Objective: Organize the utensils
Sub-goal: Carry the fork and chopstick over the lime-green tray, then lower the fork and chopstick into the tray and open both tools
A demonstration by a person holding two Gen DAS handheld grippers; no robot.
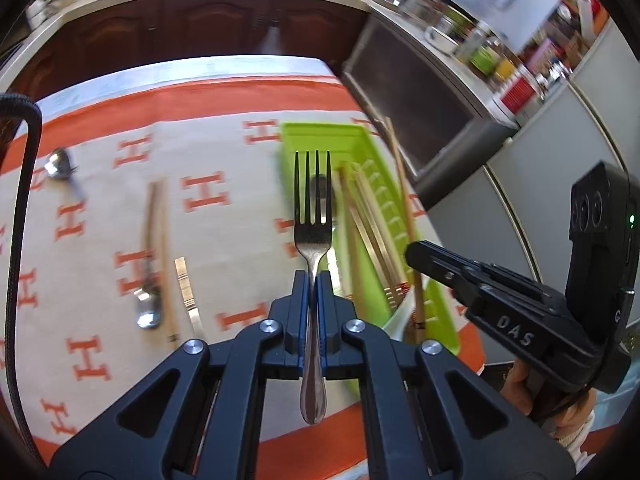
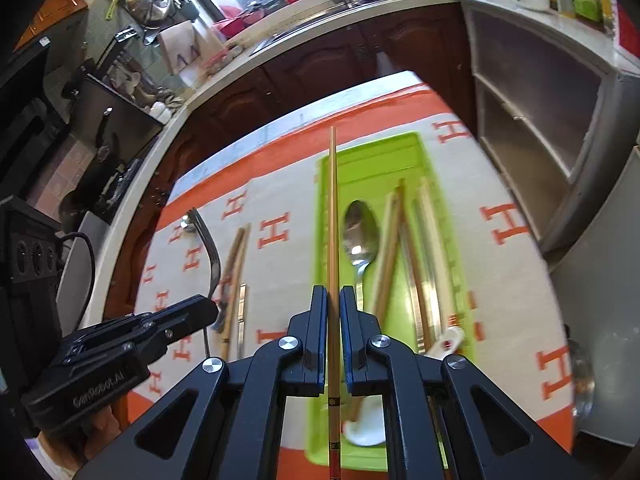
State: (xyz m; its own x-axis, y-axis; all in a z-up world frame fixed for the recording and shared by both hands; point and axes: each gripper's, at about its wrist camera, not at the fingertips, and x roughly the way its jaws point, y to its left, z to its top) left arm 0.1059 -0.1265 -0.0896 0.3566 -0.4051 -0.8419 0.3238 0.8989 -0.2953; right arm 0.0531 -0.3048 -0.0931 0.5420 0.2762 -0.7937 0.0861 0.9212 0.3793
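My left gripper (image 1: 313, 280) is shut on a steel fork (image 1: 313, 216), tines pointing forward, held above the left edge of the green tray (image 1: 320, 136). My right gripper (image 2: 333, 296) is shut on a single wooden chopstick (image 2: 332, 208), held over the green tray (image 2: 380, 152). The tray holds a large spoon (image 2: 362, 232), several chopsticks (image 2: 428, 248) and a white ceramic spoon (image 2: 368, 428). The right gripper (image 1: 416, 254) shows at the right of the left wrist view; the left gripper (image 2: 208, 310) shows at the lower left of the right wrist view.
On the orange-and-white cloth (image 1: 224, 152) left of the tray lie a small spoon (image 1: 147, 308), chopsticks (image 1: 160, 248), a flat metal utensil handle (image 1: 187, 288) and another spoon (image 1: 58, 166). Dark cabinets (image 1: 180, 28) and a counter stand beyond the table.
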